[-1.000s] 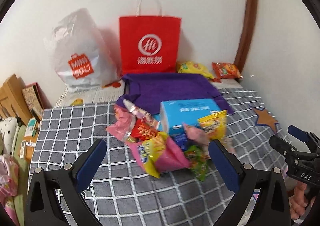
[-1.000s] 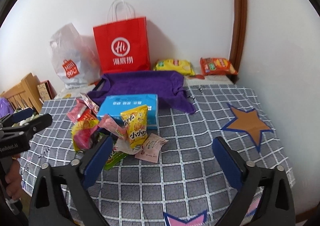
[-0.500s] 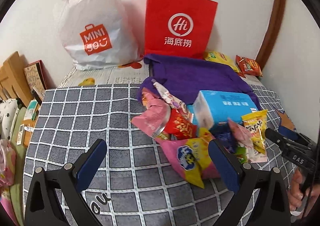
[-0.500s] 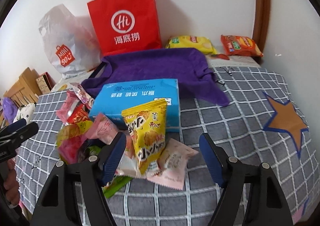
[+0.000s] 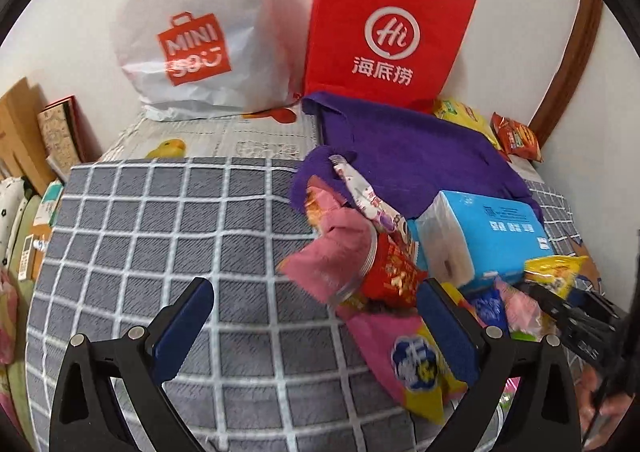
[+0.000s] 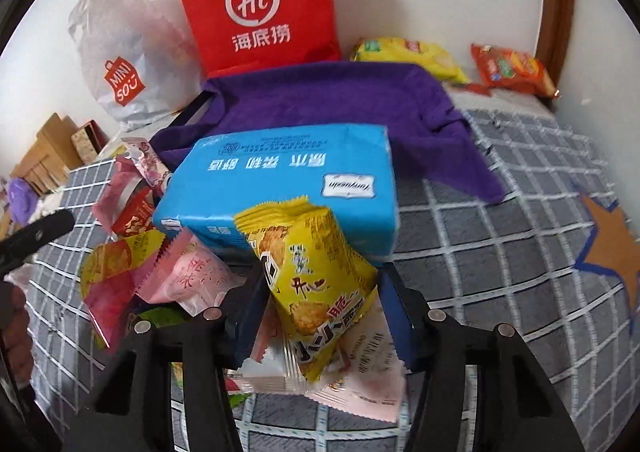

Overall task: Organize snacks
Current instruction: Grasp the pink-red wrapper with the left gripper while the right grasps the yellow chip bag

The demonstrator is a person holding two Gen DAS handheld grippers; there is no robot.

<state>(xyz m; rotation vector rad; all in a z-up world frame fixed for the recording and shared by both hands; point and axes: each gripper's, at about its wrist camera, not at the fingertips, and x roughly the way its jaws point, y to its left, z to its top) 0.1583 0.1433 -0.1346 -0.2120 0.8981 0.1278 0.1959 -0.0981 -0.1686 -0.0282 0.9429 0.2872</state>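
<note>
A pile of snack packets lies on the grey checked cloth (image 5: 160, 220) against a blue tissue pack (image 6: 288, 180). My right gripper (image 6: 320, 316) is low over the pile. Its jaws are closing with the yellow snack packet (image 6: 316, 276) between them, the pads close beside its edges without a clear squeeze. A pink packet (image 6: 196, 276) lies just left of it. My left gripper (image 5: 316, 316) is wide open above the cloth with nothing between its fingers. Its right finger hangs over a pink-and-yellow packet (image 5: 412, 356), near a red packet (image 5: 390, 272).
A red paper bag (image 5: 384, 32) and a white plastic bag (image 5: 192, 36) stand against the back wall, with a purple cloth (image 5: 408, 148) in front. A yellow chip bag (image 6: 408, 56) and an orange packet (image 6: 512, 70) lie at the back right. Wooden boxes (image 5: 20, 124) stand at the left.
Both grippers have come down and closer to the snack pile. The right jaws have narrowed around the yellow packet. The left jaws stay wide.
</note>
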